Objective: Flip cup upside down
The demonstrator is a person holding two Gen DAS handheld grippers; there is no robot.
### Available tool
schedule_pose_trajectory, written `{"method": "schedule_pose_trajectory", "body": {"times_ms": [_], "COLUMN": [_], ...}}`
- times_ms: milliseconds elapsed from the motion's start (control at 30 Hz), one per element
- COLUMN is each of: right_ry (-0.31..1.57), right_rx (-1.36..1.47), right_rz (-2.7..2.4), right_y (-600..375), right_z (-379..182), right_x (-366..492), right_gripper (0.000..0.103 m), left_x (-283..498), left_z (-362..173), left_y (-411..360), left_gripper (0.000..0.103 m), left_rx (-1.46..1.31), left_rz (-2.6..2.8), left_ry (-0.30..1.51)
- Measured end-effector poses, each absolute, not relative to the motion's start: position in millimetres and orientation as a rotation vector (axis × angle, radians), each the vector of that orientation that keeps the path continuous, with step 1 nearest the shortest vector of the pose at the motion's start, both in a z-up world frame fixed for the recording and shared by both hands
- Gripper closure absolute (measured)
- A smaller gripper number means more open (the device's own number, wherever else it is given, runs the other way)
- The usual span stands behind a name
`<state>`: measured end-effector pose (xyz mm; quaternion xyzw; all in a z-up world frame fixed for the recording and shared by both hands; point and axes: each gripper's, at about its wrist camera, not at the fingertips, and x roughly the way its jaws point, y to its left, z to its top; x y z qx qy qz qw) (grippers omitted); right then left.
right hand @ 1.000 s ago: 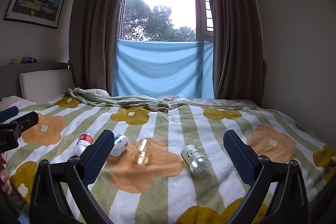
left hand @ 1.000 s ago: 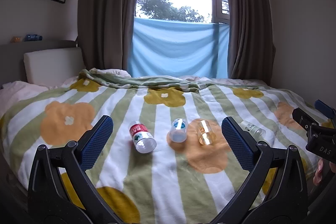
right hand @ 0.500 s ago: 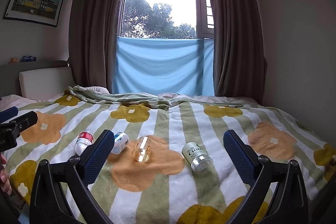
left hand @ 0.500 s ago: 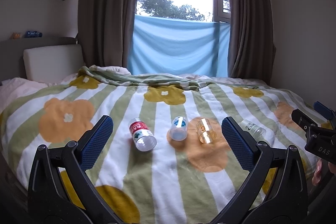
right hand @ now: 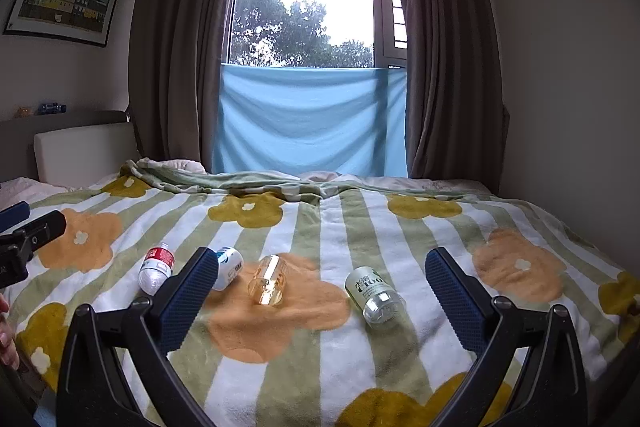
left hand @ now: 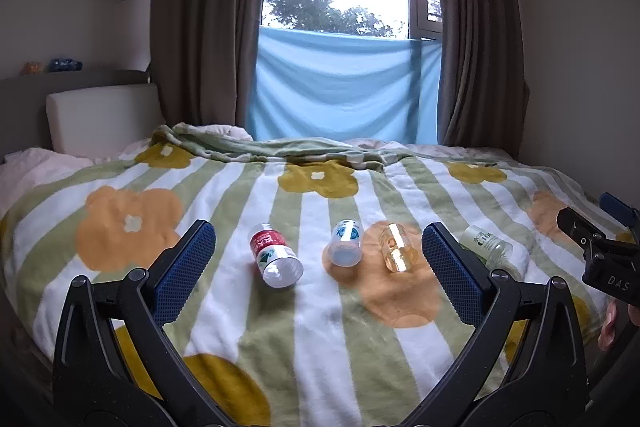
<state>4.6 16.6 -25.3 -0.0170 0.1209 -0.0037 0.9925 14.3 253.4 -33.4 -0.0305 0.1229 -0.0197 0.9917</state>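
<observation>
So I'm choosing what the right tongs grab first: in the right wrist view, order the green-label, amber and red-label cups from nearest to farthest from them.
1. Green-label clear plastic cup, lying right of centre between the open right tongs.
2. Amber transparent cup, lying centre-left.
3. Red-label clear plastic cup, far left, beyond the left finger.

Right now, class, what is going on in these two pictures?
A person holds two tongs above a bed with a flowered blanket. Four cups lie on their sides in a row: a red-labelled cup, a blue-labelled cup, an amber cup and a green-labelled cup. The left tongs and the right tongs are both open, holding nothing. No cup is flipped yet.
</observation>
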Motion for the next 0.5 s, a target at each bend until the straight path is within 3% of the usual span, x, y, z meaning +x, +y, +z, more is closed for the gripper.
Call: {"method": "schedule_pose_trajectory", "body": {"times_ms": [233,500], "right_ry": [0.354,0.606], "right_rx": [-0.048,-0.154], "right_rz": [0.000,0.083], "right_y": [-5,-43], "right_z": [-33,-52], "right_x": [53,169], "right_gripper": [0.000,0.000], "left_x": [25,39], "left_z": [-41,-47], "left_y": [258,260], "left_gripper": [0.000,0.000], "left_rx": [-0.063,-0.065], "left_rz": [-0.034,-0.012], "left_ry": [0.284,0.320]}}
